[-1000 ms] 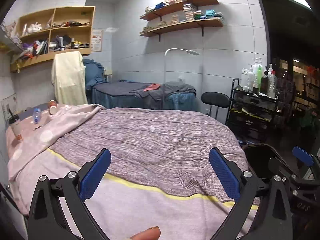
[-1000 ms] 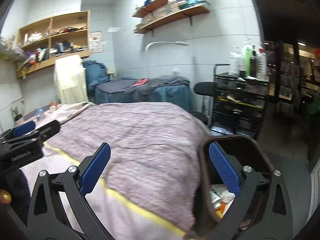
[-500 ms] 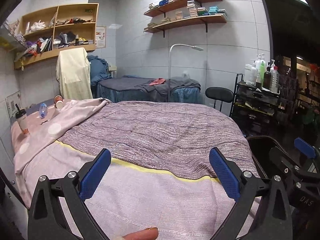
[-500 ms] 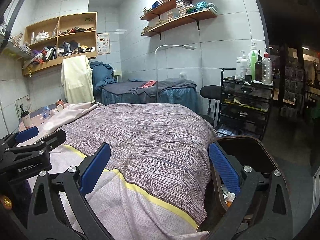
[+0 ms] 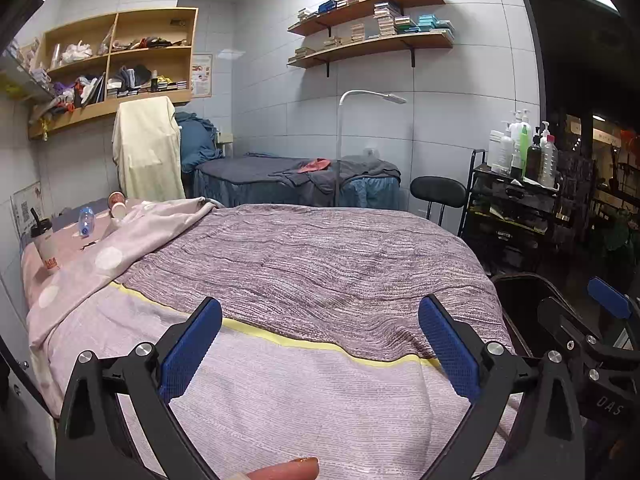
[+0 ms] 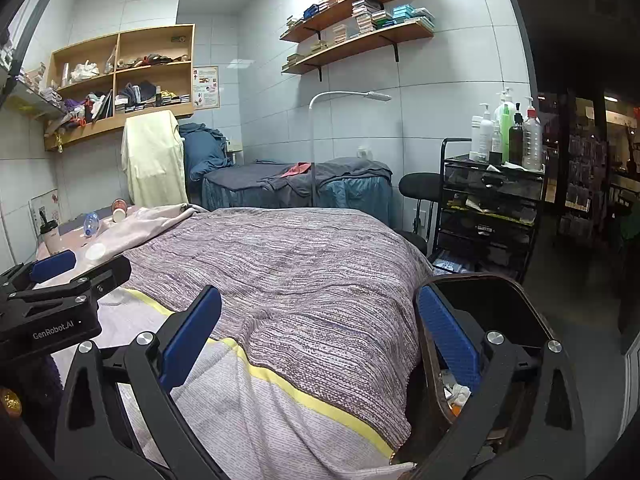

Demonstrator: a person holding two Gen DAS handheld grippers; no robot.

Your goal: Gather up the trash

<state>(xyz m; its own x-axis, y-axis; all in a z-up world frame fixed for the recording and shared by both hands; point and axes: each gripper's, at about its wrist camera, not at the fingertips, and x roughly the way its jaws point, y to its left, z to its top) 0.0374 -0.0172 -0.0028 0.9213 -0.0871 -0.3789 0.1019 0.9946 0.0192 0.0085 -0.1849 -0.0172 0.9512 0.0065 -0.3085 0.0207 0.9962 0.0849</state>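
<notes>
Trash lies at the far left end of the bed: a lidded drink cup with a straw (image 5: 45, 245), a clear plastic bottle (image 5: 85, 221) on its side and a tipped paper cup (image 5: 117, 205). The same cup with a straw (image 6: 49, 234), bottle (image 6: 90, 223) and paper cup (image 6: 119, 209) show in the right wrist view. A dark trash bin (image 6: 505, 305) with scraps inside stands at the bed's right corner, under my right gripper (image 6: 320, 344). My left gripper (image 5: 320, 344) hangs open and empty over the near end of the bed. The right gripper is open and empty too.
A purple striped blanket covers the bed (image 5: 304, 264), with a pink sheet at its left. Behind are a second bed (image 5: 296, 184), a floor lamp (image 5: 372, 98), a black stool (image 5: 438, 190) and a black cart (image 5: 516, 208) with bottles. Wall shelves hang above.
Both views have pulled back and risen a little, so more of the near end of the bed shows. Both grippers stay open and empty.
</notes>
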